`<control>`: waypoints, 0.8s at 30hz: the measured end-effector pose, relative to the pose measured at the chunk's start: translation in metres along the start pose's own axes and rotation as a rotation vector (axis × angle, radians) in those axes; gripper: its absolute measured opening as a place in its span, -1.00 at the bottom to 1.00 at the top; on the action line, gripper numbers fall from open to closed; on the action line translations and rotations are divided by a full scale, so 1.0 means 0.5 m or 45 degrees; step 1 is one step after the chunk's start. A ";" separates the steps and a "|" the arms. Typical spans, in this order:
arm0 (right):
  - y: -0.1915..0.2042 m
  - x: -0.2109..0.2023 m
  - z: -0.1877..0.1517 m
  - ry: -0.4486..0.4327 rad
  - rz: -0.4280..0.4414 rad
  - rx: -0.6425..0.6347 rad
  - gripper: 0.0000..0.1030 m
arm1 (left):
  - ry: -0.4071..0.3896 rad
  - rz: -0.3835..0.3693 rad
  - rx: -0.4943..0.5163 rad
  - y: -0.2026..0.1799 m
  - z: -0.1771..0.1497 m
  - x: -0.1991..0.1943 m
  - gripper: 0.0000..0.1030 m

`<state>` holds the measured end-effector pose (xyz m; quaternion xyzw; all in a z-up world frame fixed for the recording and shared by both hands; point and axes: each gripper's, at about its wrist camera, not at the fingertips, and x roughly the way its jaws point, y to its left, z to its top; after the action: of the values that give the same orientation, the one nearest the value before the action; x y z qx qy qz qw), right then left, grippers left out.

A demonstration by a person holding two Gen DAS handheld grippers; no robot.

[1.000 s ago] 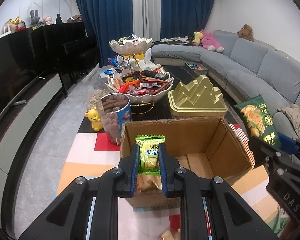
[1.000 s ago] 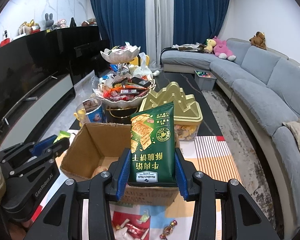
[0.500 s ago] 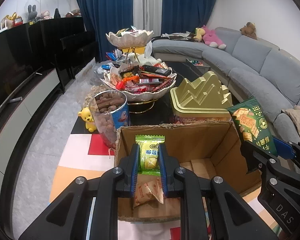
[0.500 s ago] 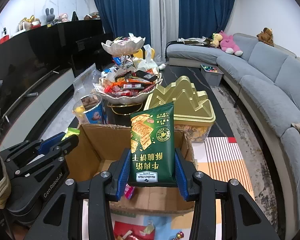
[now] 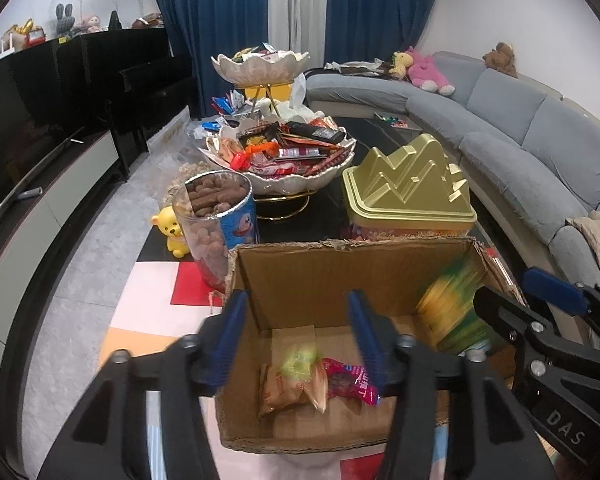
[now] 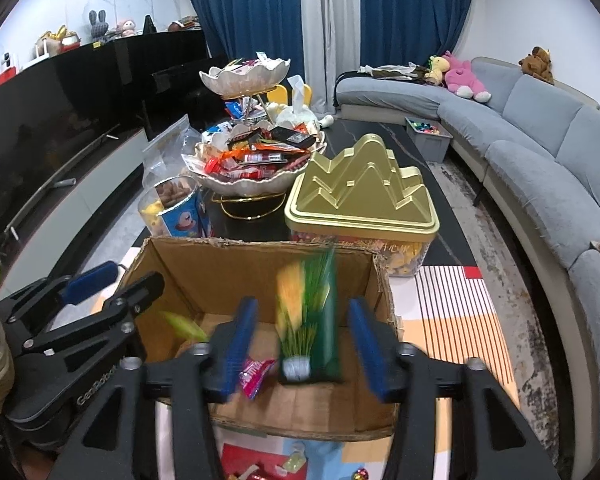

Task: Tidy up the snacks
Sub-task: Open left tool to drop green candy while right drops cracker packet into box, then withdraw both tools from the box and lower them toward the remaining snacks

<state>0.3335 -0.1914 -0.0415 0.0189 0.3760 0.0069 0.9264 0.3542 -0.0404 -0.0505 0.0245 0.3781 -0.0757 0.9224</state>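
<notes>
An open cardboard box stands on the patterned mat. My left gripper is open above its near-left part; the small green snack packet lies blurred on the box floor beside a tan packet and a pink wrapper. My right gripper is open above the box; the green cracker bag is blurred, loose between its fingers and dropping into the box. The bag also shows in the left wrist view.
Behind the box stand a clear jar of brown snacks, a gold mountain-shaped tin and a tiered bowl stand full of snacks. Loose candies lie on the mat in front. A grey sofa runs along the right.
Both grippers have opened over the box. The green packet fell from the left one to the box floor, and the cracker bag is falling from the right one.
</notes>
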 end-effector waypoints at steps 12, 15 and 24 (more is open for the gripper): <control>-0.003 -0.034 0.004 -0.036 -0.034 0.015 0.49 | -0.030 0.025 -0.013 0.012 0.003 -0.034 0.36; -0.003 -0.049 0.004 -0.047 -0.035 0.019 0.49 | -0.039 0.026 -0.011 0.012 0.003 -0.046 0.36; -0.007 -0.097 0.000 -0.081 -0.045 0.026 0.49 | -0.077 0.034 0.001 0.009 0.003 -0.095 0.36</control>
<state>0.2986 -0.1960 -0.0078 0.0218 0.3465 -0.0137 0.9377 0.3225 -0.0304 -0.0163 0.0275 0.3495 -0.0643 0.9343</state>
